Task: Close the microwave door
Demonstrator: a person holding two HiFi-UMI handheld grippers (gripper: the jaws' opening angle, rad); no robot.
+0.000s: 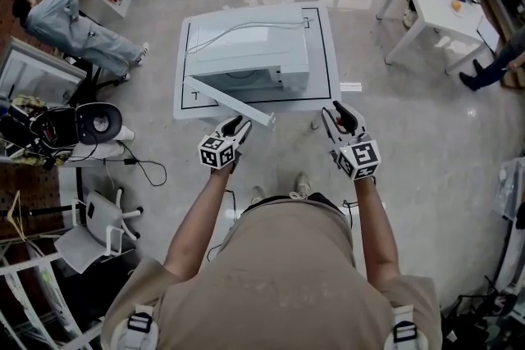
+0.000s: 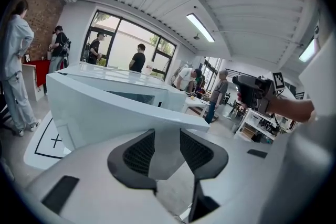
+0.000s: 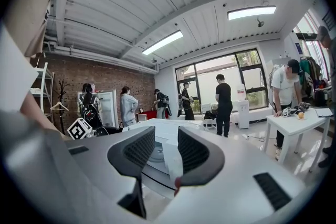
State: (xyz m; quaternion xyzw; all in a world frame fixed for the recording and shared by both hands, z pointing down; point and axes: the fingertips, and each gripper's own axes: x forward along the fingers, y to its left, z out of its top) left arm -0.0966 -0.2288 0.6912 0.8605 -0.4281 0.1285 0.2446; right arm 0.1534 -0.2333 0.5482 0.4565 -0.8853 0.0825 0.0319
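Hovering just beside the free end of the white microwave door [image 1: 230, 101], my left claw [image 1: 236, 129] has its jaws apart and grips nothing; the door's edge shows in the gap. I judge it is placed there to push, not to grip. The door stands swung out from the white boxy microwave [image 1: 254, 53] on the low white worktop [image 1: 325, 37]. My right claw [image 1: 338, 120], also open and empty, waits at the front right, apparently outside the door's swing.

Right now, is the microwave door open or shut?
Open. In the head view the door swings out at an angle from the microwave, and the inside shows behind it.
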